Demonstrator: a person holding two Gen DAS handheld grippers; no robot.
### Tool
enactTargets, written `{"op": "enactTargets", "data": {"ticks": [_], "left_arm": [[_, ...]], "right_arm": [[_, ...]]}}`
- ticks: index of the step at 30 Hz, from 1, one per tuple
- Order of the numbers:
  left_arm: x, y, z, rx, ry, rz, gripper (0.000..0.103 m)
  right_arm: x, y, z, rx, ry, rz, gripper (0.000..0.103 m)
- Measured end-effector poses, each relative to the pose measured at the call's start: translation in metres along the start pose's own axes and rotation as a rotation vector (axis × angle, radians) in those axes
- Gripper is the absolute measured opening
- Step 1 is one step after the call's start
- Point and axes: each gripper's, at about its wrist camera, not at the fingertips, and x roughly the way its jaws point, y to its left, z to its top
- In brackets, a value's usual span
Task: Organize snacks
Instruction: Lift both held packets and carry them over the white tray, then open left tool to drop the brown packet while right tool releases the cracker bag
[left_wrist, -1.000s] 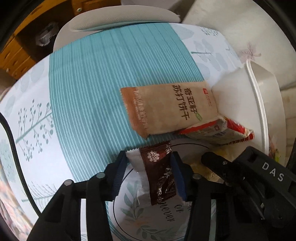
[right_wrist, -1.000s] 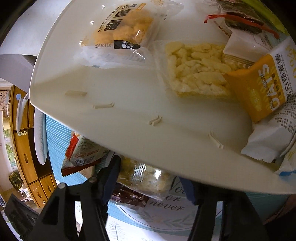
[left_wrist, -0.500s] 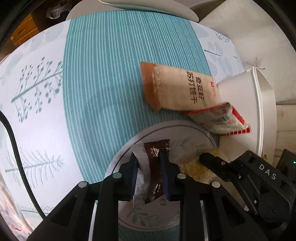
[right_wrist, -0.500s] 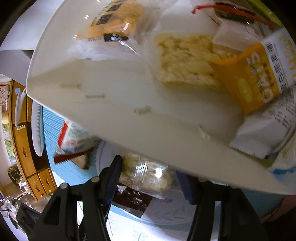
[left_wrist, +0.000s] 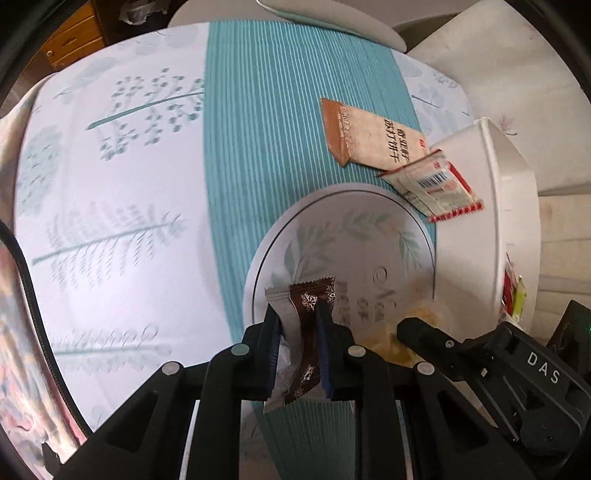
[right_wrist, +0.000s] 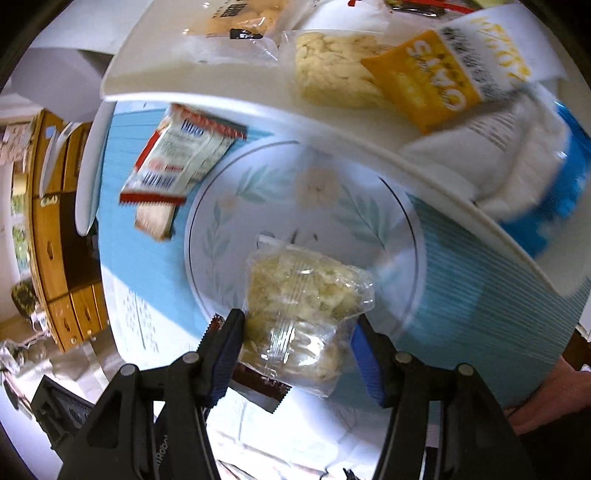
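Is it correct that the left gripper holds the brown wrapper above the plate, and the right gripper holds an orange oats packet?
Not quite. The right gripper holds a clear packet of pale yellow pieces, as the right wrist view shows. The orange oats packet lies in the white tray. The left gripper does hold the brown wrapper above the plate.

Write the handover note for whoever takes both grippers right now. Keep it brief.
Left gripper: shut on the brown snowflake packet, lifted above the round plate.
Right gripper: shut on the clear bag of pale crackers, also above the plate.
White tray already holds several snacks, among them an orange oats packet.
Left: the tan cracker packet and red-edged packet lie on the cloth by the tray.
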Motion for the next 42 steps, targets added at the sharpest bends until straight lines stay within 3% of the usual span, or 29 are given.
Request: {"op": "enactTargets", "data": {"ticks": [10, 18, 23, 28, 42], "left_arm": [[-0.054, -0.011, -0.038, 0.017, -0.088, -0.042, 0.016], [-0.105, -0.04, -0.067, 0.092, -0.203, -0.076, 0.016], [-0.12, -0.068, -0.081, 0.124, -0.245, -0.099, 0.016], [-0.122, -0.1, -0.092, 0.164, -0.275, -0.1, 0.016], [-0.091, -0.185, -0.104, 0.185, -0.336, -0.089, 0.016]], "right_arm": [[-0.052, -0.015, -0.044, -0.091, -0.042, 0.059, 0.058], [-0.098, -0.031, -0.06, -0.157, -0.147, 0.102, 0.058], [-0.118, -0.047, -0.051, -0.18, -0.181, 0.12, 0.058], [-0.128, -0.062, -0.033, -0.18, -0.13, 0.111, 0.058], [-0.151, -0.078, 0.058, -0.271, -0.088, 0.092, 0.058]]}}
